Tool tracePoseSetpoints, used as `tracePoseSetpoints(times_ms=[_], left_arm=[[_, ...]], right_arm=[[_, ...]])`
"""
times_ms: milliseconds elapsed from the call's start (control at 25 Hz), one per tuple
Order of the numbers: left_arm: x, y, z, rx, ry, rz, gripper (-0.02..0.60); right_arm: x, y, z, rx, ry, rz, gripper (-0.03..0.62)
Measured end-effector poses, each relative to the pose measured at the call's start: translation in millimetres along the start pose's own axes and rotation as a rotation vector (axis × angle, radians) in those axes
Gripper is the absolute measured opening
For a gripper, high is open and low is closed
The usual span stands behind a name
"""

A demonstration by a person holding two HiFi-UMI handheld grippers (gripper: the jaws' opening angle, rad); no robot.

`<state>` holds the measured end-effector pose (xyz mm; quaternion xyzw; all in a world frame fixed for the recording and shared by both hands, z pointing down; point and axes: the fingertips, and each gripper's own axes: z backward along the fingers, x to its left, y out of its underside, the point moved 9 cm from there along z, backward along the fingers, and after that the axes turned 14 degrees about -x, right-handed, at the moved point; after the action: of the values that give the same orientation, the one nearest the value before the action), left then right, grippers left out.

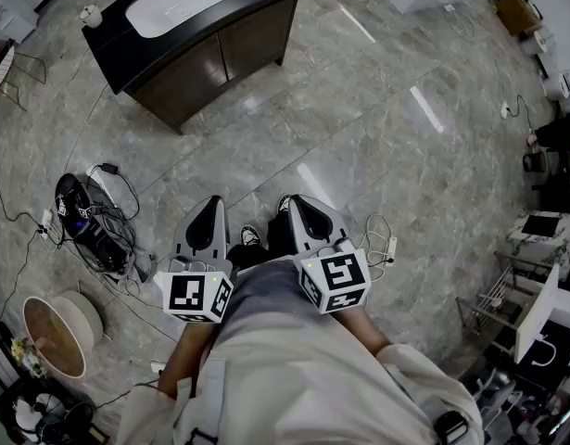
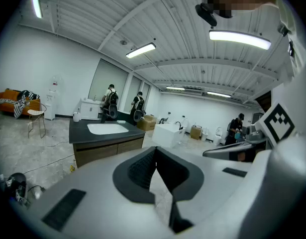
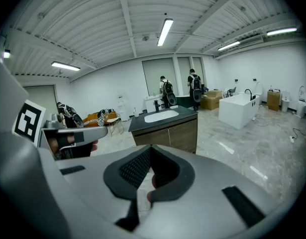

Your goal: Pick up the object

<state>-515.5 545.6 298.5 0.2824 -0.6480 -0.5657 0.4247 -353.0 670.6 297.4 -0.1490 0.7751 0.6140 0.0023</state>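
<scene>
left gripper (image 1: 210,202): jaws together, empty | right gripper (image 1: 295,200): jaws together, empty | open marble floor (image 1: 359,128) ahead, up to one vanity cabinet (image 1: 201,49) with one basin (image 1: 184,0) | object: possibly the small white cup (image 1: 90,14) at the vanity top's left corner | one cable tangle (image 1: 95,225) on the left

Two grey plastic grippers are counted near 6 o'clock in the head view: the left gripper (image 1: 210,204) and the right gripper (image 1: 296,202). Each bears one black-and-white marker cube. One dark cabinet with a white inset basin (image 1: 215,63) is counted at 11 o'clock. One small white roll (image 1: 91,14) is seen on its corner. One round wood-topped drum (image 1: 53,334) is counted at 8 o'clock. In the right gripper view, two standing people with dark backpacks are counted at 12 o'clock, one person (image 3: 166,90) and a second person (image 3: 194,86).
</scene>
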Motion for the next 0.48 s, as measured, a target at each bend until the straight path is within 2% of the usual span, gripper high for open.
tracePoseSetpoints(times_ms=[480], left_arm=[[21.1,-0.1,17.8,-0.005,-0.001,0.034,0.006]], right_arm=[[26.9,-3.1,-0.3,-0.008,0.03,0.011,0.009]])
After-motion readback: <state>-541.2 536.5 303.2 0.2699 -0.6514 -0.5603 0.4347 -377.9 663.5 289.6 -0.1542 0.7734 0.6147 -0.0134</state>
